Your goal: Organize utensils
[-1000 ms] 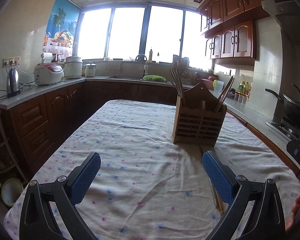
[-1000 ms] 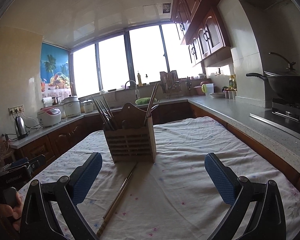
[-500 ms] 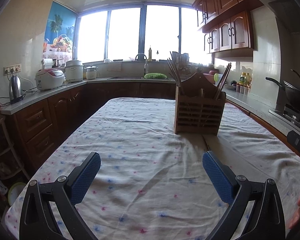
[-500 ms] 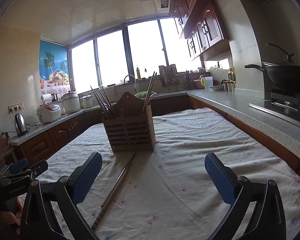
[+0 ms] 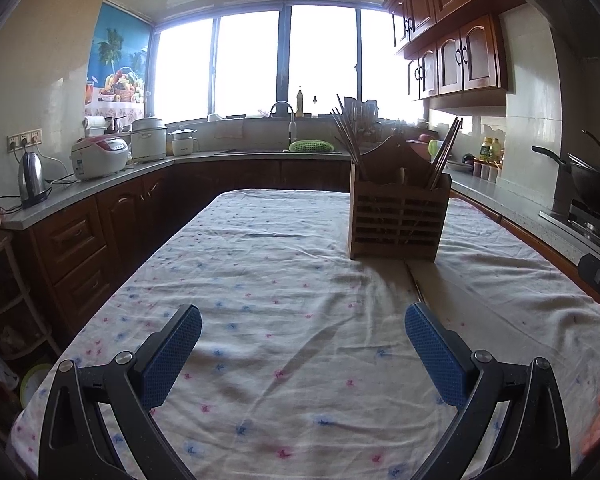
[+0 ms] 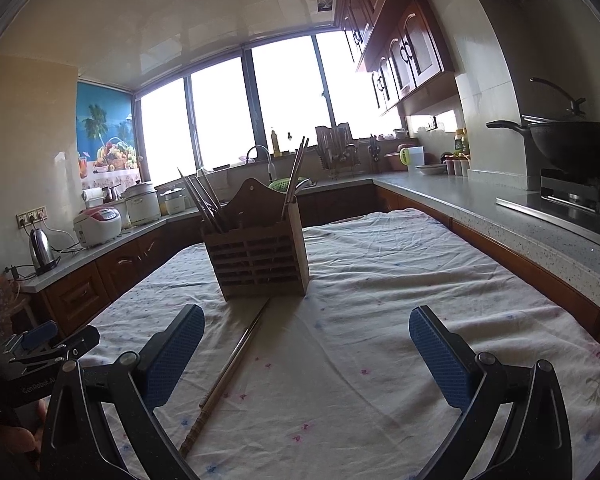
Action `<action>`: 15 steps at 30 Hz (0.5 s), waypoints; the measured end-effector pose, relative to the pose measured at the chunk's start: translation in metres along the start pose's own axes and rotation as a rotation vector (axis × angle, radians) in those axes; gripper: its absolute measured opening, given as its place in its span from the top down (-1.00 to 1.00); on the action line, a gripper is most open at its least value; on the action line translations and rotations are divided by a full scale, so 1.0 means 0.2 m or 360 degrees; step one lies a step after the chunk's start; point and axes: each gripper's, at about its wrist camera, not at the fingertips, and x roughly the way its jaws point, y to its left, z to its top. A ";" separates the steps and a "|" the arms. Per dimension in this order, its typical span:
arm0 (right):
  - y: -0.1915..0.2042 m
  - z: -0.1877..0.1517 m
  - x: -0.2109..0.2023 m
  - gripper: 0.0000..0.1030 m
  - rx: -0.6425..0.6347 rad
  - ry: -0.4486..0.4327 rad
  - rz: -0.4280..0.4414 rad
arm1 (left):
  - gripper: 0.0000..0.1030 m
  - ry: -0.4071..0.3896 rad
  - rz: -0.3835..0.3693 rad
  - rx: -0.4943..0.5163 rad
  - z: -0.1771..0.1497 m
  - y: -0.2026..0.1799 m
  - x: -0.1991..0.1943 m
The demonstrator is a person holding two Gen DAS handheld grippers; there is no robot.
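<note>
Right wrist view: the right tool (image 6: 306,342) hangs spread wide and empty, with the loose chopsticks (image 6: 228,368) lying flat on the cloth of the desk (image 6: 380,280) just ahead of its left finger, their far ends touching the wooden holder (image 6: 258,258). The left tool (image 5: 302,342) is likewise spread and empty, the holder ahead to its right. Thin sticks on rumpled cloth could roll apart or slip, or a nudge could shove the light holder.

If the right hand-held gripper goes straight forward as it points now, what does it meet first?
Probably the tablecloth. The right hand-held gripper is open, the holder stands left of its line, and the chopsticks lie by its left finger. Depth is unclear.
</note>
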 end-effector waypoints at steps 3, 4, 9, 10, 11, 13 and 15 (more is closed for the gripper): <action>0.00 0.00 -0.01 -1.00 -0.0008 -0.0004 0.0003 | -0.99 -0.0002 0.0004 0.0002 0.00 -0.01 -0.01; 0.01 -0.01 -0.01 -1.00 -0.0011 -0.0005 0.0006 | -0.99 -0.0003 0.0008 0.0004 -0.01 -0.01 -0.02; 0.02 -0.04 -0.03 -1.00 -0.0028 0.0000 0.0012 | -0.99 -0.0021 0.0029 0.0025 -0.02 -0.03 -0.03; 0.02 -0.04 -0.03 -1.00 -0.0031 0.0000 0.0012 | -0.99 -0.0021 0.0031 0.0031 -0.03 -0.03 -0.03; 0.02 -0.04 -0.03 -1.00 -0.0033 0.0001 0.0012 | -0.99 -0.0020 0.0032 0.0033 -0.03 -0.03 -0.03; 0.02 -0.04 -0.03 -1.00 -0.0038 0.0003 0.0013 | -0.99 -0.0017 0.0034 0.0032 -0.03 -0.03 -0.03; 0.02 -0.04 -0.04 -1.00 -0.0041 -0.0007 0.0018 | -0.99 -0.0018 0.0031 0.0028 -0.03 -0.03 -0.03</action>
